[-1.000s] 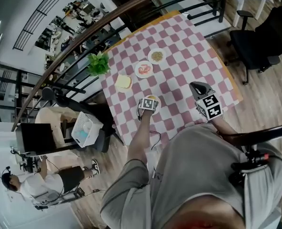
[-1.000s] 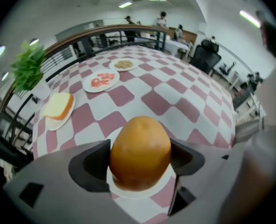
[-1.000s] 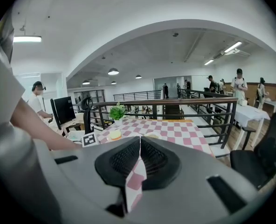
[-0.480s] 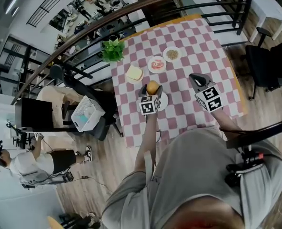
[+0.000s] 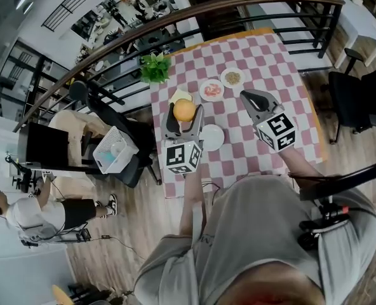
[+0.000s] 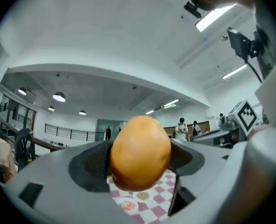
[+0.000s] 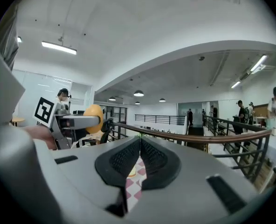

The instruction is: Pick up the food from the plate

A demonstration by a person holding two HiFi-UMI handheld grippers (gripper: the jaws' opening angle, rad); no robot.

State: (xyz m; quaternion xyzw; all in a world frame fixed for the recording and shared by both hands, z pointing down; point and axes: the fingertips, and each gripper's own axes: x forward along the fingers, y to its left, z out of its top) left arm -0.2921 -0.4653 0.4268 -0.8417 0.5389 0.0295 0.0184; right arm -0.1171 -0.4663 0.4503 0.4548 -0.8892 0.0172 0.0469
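My left gripper (image 5: 184,115) is shut on a round orange bun (image 5: 185,110) and holds it high above the checked table (image 5: 283,75). In the left gripper view the bun (image 6: 140,152) fills the gap between both jaws. Below and to the right lies an empty white plate (image 5: 212,137). My right gripper (image 5: 250,98) hovers over the table's middle with its jaws pressed together and nothing between them (image 7: 140,162). From the right gripper view, the bun (image 7: 94,118) shows at the left in the other gripper.
A plate of red food (image 5: 211,89), a plate of brownish food (image 5: 232,77) and a yellow slab (image 5: 181,97) lie on the far half of the table. A green plant (image 5: 155,67) stands at the far left corner by a curved railing (image 5: 194,14). An office chair (image 5: 359,94) is at the right.
The left gripper closed on the bun at the white plate, then lifted it up and away from the table. The plate is left bare. The right gripper rose a little.
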